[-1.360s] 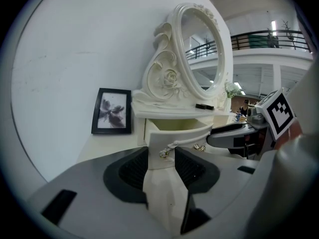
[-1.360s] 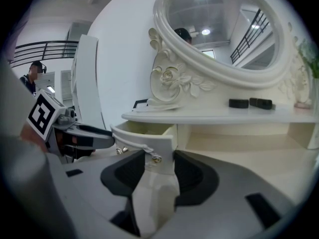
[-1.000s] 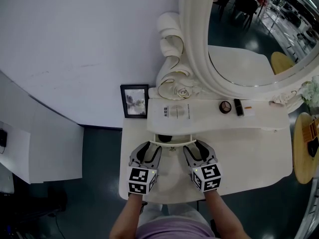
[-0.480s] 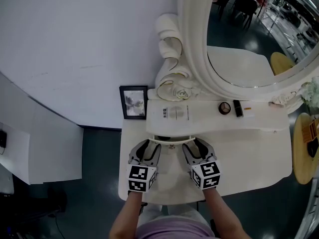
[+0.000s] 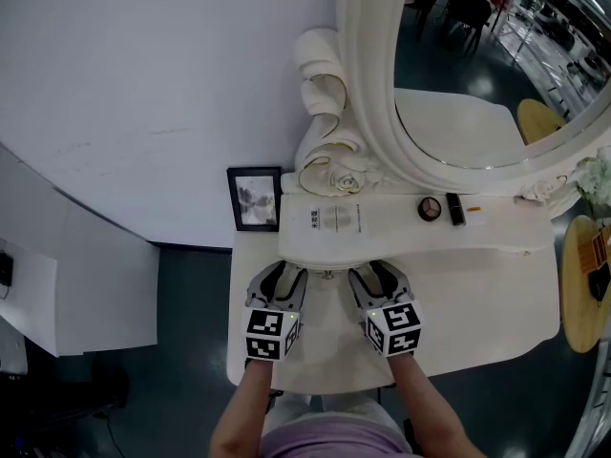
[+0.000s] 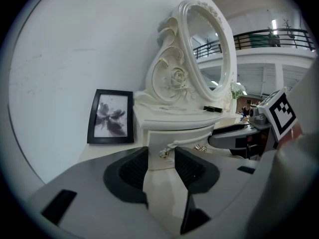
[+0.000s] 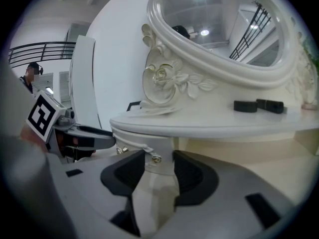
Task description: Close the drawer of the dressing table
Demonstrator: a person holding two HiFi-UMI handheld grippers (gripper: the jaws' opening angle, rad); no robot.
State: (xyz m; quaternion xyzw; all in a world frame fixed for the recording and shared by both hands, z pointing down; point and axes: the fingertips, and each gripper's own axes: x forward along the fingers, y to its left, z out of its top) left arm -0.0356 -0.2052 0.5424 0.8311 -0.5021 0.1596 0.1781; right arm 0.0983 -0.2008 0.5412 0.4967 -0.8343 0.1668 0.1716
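Observation:
The white dressing table point(image 5: 477, 294) has a small drawer point(image 5: 327, 271) under its raised shelf, and the drawer front sits almost flush with the shelf edge. Both grippers rest on the tabletop with their tips against that front. My left gripper point(image 5: 279, 280) is open at the drawer's left end. In the left gripper view, the left gripper point(image 6: 160, 156) frames the gold knob point(image 6: 163, 154) of the handle. My right gripper point(image 5: 377, 277) is open at the right end. In the right gripper view, the right gripper point(image 7: 158, 162) frames the other knob point(image 7: 156, 158). Neither grips anything.
A black picture frame point(image 5: 255, 197) leans on the wall left of the shelf. A white card point(image 5: 334, 218), a round compact point(image 5: 429, 208) and a black tube point(image 5: 455, 208) lie on the shelf under the oval mirror point(image 5: 477, 84). A guitar point(image 5: 587, 284) stands at the right.
Both grippers slid forward toward the mirror, pushing the drawer in. The dark gap of the open drawer seen earlier has vanished under the shelf.

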